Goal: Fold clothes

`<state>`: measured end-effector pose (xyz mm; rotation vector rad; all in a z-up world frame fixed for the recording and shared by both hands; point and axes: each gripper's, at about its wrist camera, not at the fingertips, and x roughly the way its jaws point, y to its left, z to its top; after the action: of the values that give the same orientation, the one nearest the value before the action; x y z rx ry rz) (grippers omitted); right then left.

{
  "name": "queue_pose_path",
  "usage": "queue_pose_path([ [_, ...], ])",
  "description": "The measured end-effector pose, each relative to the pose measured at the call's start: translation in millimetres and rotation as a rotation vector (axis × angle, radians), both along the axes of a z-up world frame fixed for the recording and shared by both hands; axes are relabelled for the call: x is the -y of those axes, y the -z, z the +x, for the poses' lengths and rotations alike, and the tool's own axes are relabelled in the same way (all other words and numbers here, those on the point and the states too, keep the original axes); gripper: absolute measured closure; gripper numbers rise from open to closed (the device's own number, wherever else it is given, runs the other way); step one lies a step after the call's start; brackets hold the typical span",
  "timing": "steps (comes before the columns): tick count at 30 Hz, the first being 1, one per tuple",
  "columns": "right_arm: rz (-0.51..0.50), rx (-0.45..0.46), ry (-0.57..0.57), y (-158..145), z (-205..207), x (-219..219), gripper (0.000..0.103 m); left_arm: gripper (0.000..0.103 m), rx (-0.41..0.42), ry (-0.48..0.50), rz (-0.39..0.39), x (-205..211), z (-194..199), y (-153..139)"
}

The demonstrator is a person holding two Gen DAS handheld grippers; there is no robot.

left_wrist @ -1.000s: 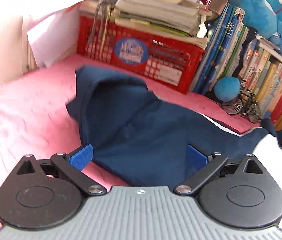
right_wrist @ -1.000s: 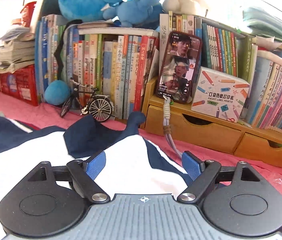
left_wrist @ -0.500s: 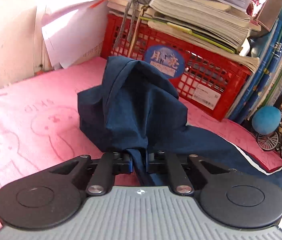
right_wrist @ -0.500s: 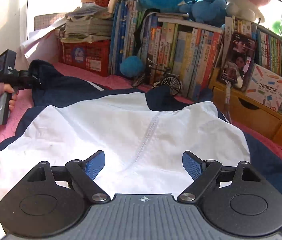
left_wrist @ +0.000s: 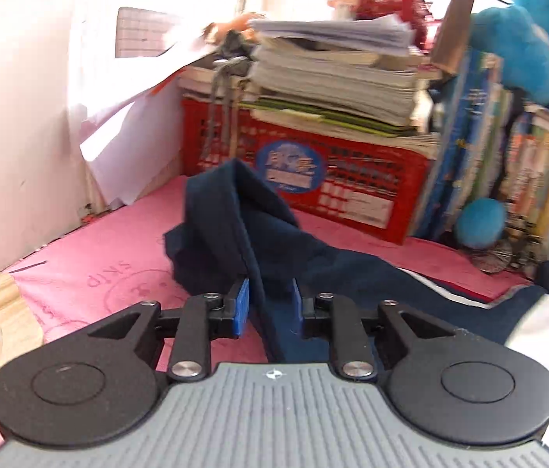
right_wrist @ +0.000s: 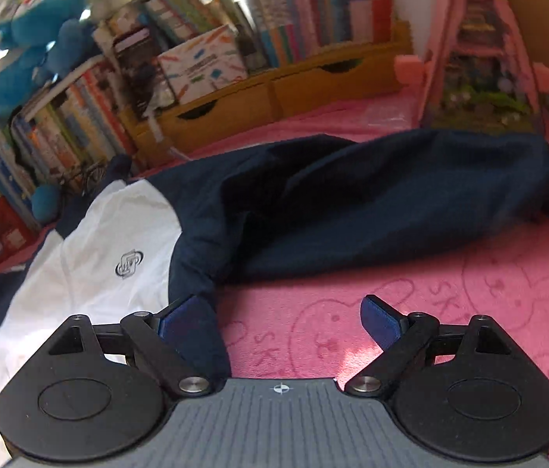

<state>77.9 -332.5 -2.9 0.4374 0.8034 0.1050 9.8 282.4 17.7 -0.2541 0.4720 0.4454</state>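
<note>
Lying on "SKIP"-printed mat (right_wrist: 450, 273), logo-crested jacket (right_wrist: 313, 199)

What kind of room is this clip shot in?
Probably a child's bedroom or study corner: packed rows of books, blue plush toys, and a pink cartoon-print mat where the navy-and-white jacket lies.

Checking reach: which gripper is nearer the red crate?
Left. The left gripper faces the red crate just past the sleeve; from the right gripper it sits far off.
</note>
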Motion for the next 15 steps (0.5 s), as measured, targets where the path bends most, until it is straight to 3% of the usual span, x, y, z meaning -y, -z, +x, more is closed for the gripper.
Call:
queue_pose_path([
  [3, 0.161, 0.010, 0.141, 17.5, -2.8, 43.2, 0.012, 0.078, 0.007, 0.201, -0.039, 48.9, -12.0, -6.2],
  [5, 0.216, 0.019, 0.225, 30.2, 0.9, 62.3, 0.012, 0.076, 0.002, 0.309, -0.088, 77.7, -15.7, -2.9],
  [10, 0.301, 0.039, 0.380, 52.0, 20.8, 97.4, 0.010, 0.075, -0.087, 0.419, -0.114, 135.8, -12.0, 25.9],
  [13, 0.275, 0.054, 0.402, 47.4, 41.3, 113.3, 0.003, 0.075, -0.156, 0.391, -0.057, 147.6, -10.9, 43.1],
  [15, 0.258, 0.065, 0.417, 44.3, 55.0, 123.9, 0.007, 0.075, -0.173, 0.369, -0.011, 151.7, -12.6, 51.5],
])
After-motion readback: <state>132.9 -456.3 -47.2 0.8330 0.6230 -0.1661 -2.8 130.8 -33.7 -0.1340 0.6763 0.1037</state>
